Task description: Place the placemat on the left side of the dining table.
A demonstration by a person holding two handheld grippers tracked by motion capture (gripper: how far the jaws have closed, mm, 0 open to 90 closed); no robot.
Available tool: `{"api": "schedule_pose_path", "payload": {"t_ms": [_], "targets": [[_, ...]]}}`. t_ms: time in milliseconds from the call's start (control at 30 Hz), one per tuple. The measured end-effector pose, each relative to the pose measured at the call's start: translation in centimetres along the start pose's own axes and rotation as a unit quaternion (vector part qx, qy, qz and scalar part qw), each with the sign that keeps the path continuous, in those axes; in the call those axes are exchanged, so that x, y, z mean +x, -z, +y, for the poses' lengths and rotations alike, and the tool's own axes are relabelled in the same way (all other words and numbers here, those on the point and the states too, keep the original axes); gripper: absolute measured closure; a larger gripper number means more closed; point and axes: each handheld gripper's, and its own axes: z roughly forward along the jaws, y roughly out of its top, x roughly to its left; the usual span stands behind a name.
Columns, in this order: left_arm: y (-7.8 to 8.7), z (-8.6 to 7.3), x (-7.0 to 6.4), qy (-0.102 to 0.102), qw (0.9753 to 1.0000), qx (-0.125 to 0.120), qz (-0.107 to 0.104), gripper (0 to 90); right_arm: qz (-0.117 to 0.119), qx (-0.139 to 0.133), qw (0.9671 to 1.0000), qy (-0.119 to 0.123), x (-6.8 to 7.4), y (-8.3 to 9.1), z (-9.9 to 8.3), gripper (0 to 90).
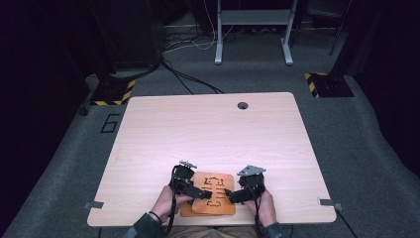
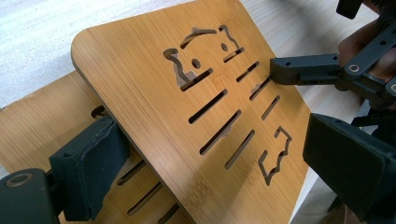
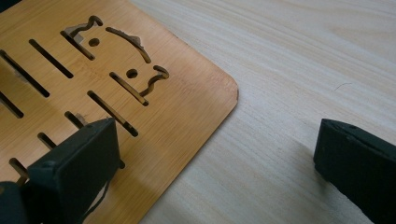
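Two bamboo boards with cut slots and animal outlines lie stacked at the table's near edge. The upper board (image 1: 216,184) (image 2: 149,88) (image 3: 187,100) sits tilted and skewed over the lower board (image 1: 184,212) (image 2: 32,130). My left gripper (image 1: 199,192) (image 2: 219,163) is open, with one pad by the upper board's left edge above the lower board and the other past its right edge. My right gripper (image 1: 232,194) (image 3: 217,158) is open too: one jaw rests over the upper board, the other over bare table. Its finger (image 2: 299,70) touches a slot in the left gripper view.
The light wooden table (image 1: 208,129) (image 3: 303,60) stretches away beyond the boards, with a cable hole (image 1: 242,105) near its far edge. Clips (image 1: 93,205) (image 1: 328,202) sit at the near corners. Grey floor, cables and a stand's legs (image 1: 252,54) lie behind.
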Motion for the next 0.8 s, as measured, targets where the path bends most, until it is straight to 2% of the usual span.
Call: {"api": "schedule_pose_path", "payload": {"t_ms": [133, 167, 300, 333, 467, 500, 633, 800], "targets": [[0.4, 0.4, -0.3, -0.007, 1.0000, -0.003, -0.002, 7.8, 0.000, -0.006, 1.0000, -0.004, -0.1, 0.1, -0.1, 0.0], [0.4, 0.5, -0.5, -0.005, 1.0000, -0.004, 0.005, 8.3, 0.001, -0.004, 0.9999, -0.012, -0.1, 0.1, -0.1, 0.1], [0.6, 0.9, -0.6, -0.005, 1.0000, 0.002, -0.004, 9.0, 0.002, -0.006, 0.9999, -0.015, -0.2, 0.2, -0.1, 0.0], [0.7, 1.0, -0.7, -0.002, 1.0000, 0.000, 0.000, 9.1, 0.002, -0.007, 0.9998, -0.017, -0.2, 0.2, -0.2, 0.0], [1.0, 1.4, -0.9, 0.004, 1.0000, 0.002, -0.004, 9.9, 0.003, -0.006, 0.9997, -0.023, -0.3, 0.4, -0.2, 0.0], [1.1, 1.5, -1.0, 0.010, 0.9999, 0.003, -0.009, 10.3, 0.002, -0.007, 0.9997, -0.023, -0.4, 0.4, -0.2, 0.0], [1.3, 1.9, -1.3, 0.007, 0.9999, 0.009, -0.003, 12.3, 0.003, -0.008, 0.9996, -0.028, -0.5, 0.4, -0.3, 0.0], [1.6, 2.2, -1.5, 0.009, 0.9998, 0.013, -0.012, 11.4, 0.001, -0.010, 0.9993, -0.035, -0.6, 0.5, -0.3, 0.0]]}}
